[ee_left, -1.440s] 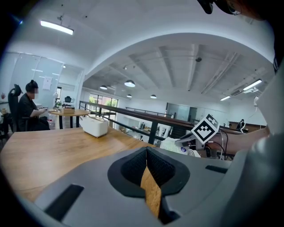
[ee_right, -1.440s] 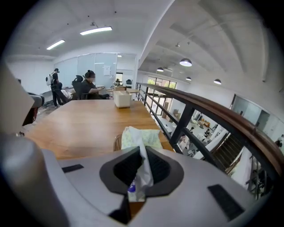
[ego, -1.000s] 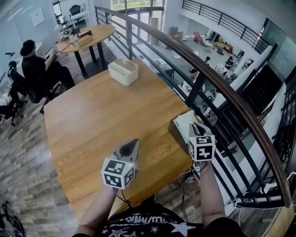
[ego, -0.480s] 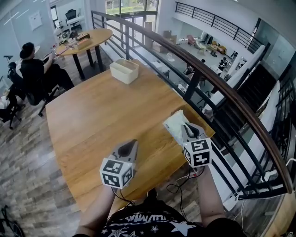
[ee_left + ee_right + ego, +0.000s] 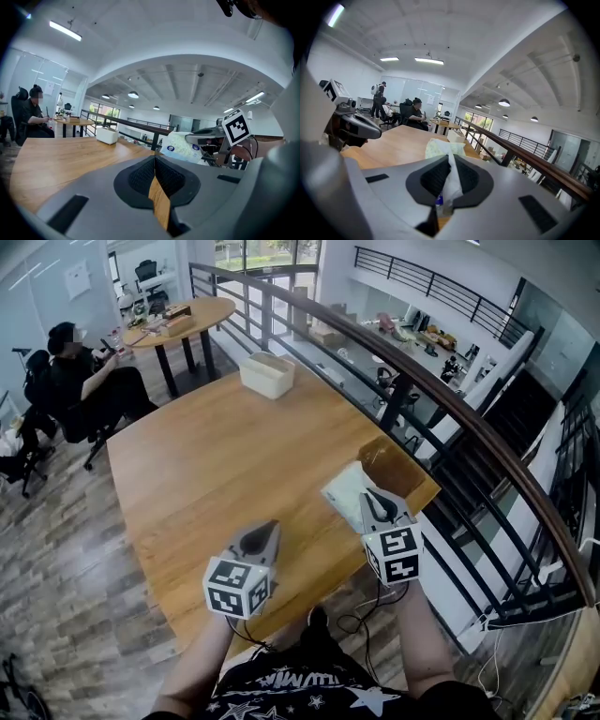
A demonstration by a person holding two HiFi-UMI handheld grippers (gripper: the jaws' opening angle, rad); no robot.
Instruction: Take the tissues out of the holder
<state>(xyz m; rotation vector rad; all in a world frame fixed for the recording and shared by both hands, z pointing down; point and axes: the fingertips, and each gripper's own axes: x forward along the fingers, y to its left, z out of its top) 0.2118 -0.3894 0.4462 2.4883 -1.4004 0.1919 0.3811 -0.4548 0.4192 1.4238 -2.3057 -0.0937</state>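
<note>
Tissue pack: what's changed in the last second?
The right gripper, clamped on the tissue pack, has carried it left, off the wooden holder, which now shows bare at the table corner. The left gripper stayed shut and empty; the white box kept its place at the far end.

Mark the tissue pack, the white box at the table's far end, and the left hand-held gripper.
tissue pack (image 5: 342, 491), head view, on its white wrapper.
white box (image 5: 262, 382), head view, on its near side wall.
left hand-held gripper (image 5: 154, 159), left gripper view, where its fingertips meet.
</note>
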